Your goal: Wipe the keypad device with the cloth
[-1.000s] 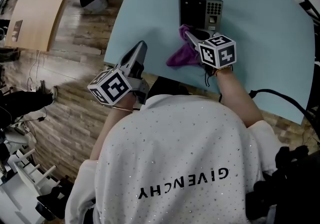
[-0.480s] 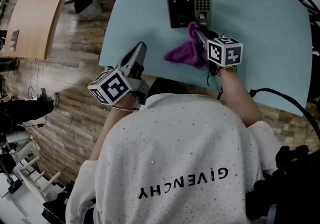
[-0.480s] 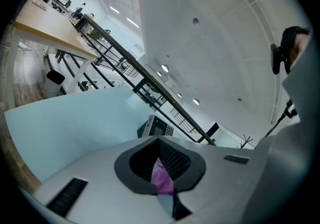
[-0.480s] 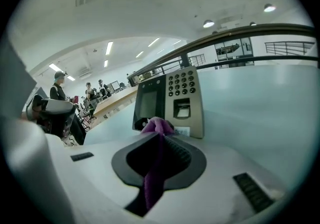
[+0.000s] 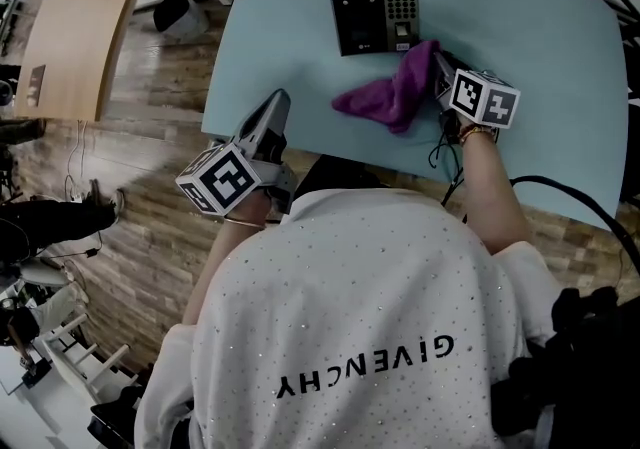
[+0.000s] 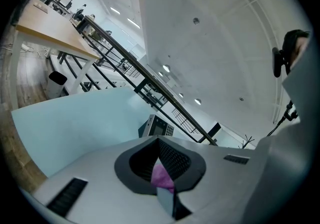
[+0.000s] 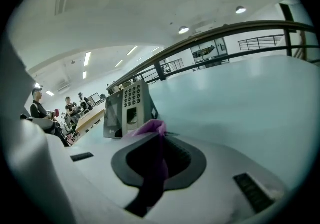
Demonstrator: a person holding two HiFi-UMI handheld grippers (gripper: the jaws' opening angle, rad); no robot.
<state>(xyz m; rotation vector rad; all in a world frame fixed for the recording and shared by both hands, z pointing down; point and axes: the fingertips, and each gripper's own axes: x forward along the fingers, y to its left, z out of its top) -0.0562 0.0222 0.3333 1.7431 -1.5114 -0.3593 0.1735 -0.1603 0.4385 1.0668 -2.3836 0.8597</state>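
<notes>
The black keypad device (image 5: 375, 21) lies flat at the far middle of the pale blue table (image 5: 540, 27). Just near and right of it, the purple cloth (image 5: 385, 97) trails leftward from my right gripper (image 5: 436, 65), which is shut on one end of it. In the right gripper view the cloth (image 7: 149, 129) bunches at the jaw tips, and the device (image 7: 127, 108) stands slightly left beyond them, apart from the cloth. My left gripper (image 5: 274, 117) hovers over the table's near left edge, shut and holding nothing. Its own view shows the device (image 6: 159, 127) farther ahead.
A black cable (image 5: 565, 195) runs over the table's near right edge by the person's right arm. A wooden desk (image 5: 80, 17) and a dark object (image 5: 182, 9) stand on the plank floor to the left. The person's white shirt fills the lower head view.
My right gripper has pulled the cloth to the right, off the device's lower right corner and onto the bare table. The left gripper has stayed put.
</notes>
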